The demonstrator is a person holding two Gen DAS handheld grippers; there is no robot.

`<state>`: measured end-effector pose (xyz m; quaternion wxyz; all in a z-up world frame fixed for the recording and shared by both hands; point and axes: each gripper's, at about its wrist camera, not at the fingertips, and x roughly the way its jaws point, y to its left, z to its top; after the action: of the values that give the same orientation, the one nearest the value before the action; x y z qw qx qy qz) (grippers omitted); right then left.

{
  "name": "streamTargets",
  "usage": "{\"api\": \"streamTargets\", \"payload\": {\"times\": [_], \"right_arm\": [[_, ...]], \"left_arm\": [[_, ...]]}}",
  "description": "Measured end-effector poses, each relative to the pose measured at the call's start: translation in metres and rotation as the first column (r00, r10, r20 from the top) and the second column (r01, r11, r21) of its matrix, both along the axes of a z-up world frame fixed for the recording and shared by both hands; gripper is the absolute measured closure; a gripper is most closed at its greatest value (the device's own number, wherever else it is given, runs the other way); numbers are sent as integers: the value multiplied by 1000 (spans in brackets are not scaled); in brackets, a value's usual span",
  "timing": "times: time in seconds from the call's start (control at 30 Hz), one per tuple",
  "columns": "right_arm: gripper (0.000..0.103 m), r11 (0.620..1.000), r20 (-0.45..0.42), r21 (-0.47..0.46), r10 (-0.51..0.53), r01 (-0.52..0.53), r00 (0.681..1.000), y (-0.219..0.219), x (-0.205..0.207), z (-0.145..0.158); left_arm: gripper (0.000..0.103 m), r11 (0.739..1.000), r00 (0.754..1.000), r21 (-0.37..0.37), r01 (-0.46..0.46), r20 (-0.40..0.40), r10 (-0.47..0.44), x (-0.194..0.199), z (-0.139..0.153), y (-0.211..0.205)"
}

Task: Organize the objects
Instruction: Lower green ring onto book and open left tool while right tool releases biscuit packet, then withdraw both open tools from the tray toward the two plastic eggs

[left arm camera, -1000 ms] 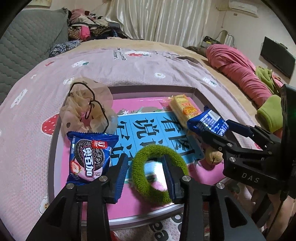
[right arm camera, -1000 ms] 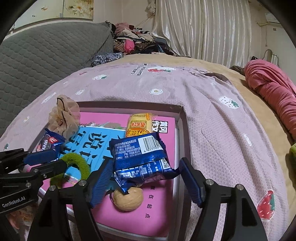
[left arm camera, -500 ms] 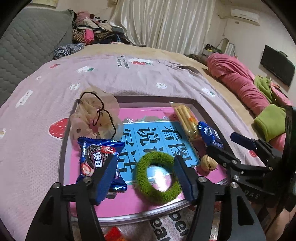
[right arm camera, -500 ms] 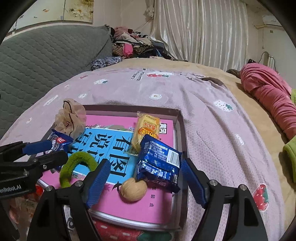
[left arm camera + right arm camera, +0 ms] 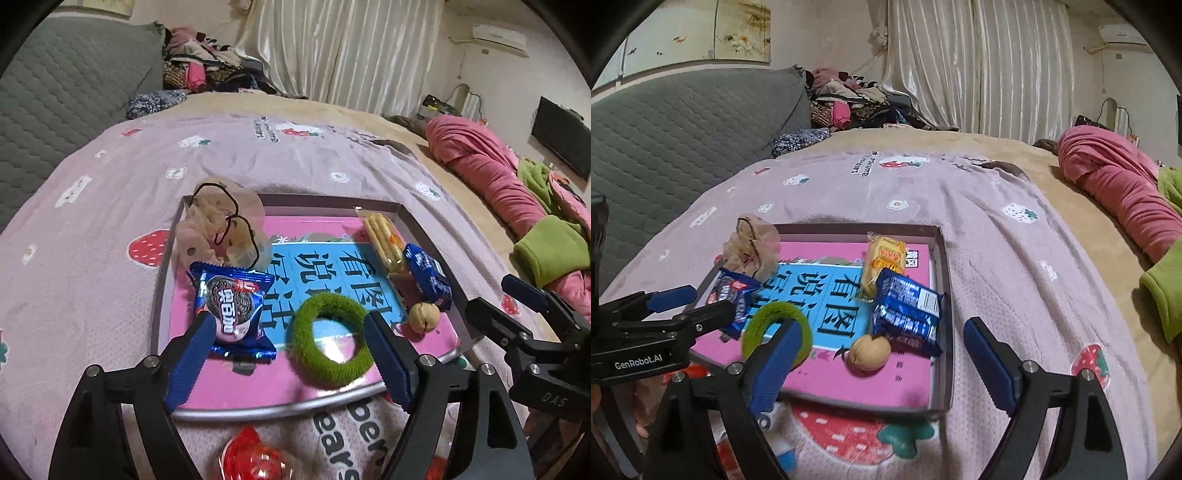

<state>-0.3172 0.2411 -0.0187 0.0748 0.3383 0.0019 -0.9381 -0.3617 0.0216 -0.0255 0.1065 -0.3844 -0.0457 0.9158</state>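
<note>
Bedroom with pale curtains (image 5: 979, 66); we find a pink strawberry-print blanket (image 5: 110, 206) covering the bed. On it sits a shallow tray (image 5: 940, 258) containing a green hair ring (image 5: 330, 339), cookie packet (image 5: 234, 308), blue packet (image 5: 907, 312) and walnut (image 5: 868, 353). Our left gripper (image 5: 288, 365) and right gripper (image 5: 882, 369) both hover spread wide, empty.

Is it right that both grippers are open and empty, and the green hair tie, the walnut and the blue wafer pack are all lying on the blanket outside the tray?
Not quite. Both the left gripper and right gripper are open and empty, but the green hair tie, walnut and blue wafer pack lie inside the tray, not on the blanket. The right wrist view shows it.
</note>
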Motion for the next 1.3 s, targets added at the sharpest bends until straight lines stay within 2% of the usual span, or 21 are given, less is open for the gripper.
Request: {"api": "streamTargets", "payload": {"times": [0.1,0.37,0.63,0.93,1.0,1.3], "right_arm": [[13,1000,3,-5,2,-2,1000,-1,10,5],[11,1000,23,-22,6,-6,1000,-3,30,16],[11,998,28,-63,21,-19,999,-7,43,31],[7,996,26,-80,49,-47,998,-18,57,51],[6,996,19,-74,55,-54,998,-21,59,56],[5,996,-28,-60,67,-68,997,-30,76,88]], "left_arm": [[14,1000,1000,6,1,-13,-1,12,5,-1],[12,999,1000,43,-20,13,19,36,13,-10],[12,999,998,26,-44,48,42,50,19,-22],[11,997,998,40,-68,17,68,63,44,-37],[0,997,997,41,-72,17,71,65,50,-40],[0,997,997,26,-78,-23,78,84,82,-44]]}}
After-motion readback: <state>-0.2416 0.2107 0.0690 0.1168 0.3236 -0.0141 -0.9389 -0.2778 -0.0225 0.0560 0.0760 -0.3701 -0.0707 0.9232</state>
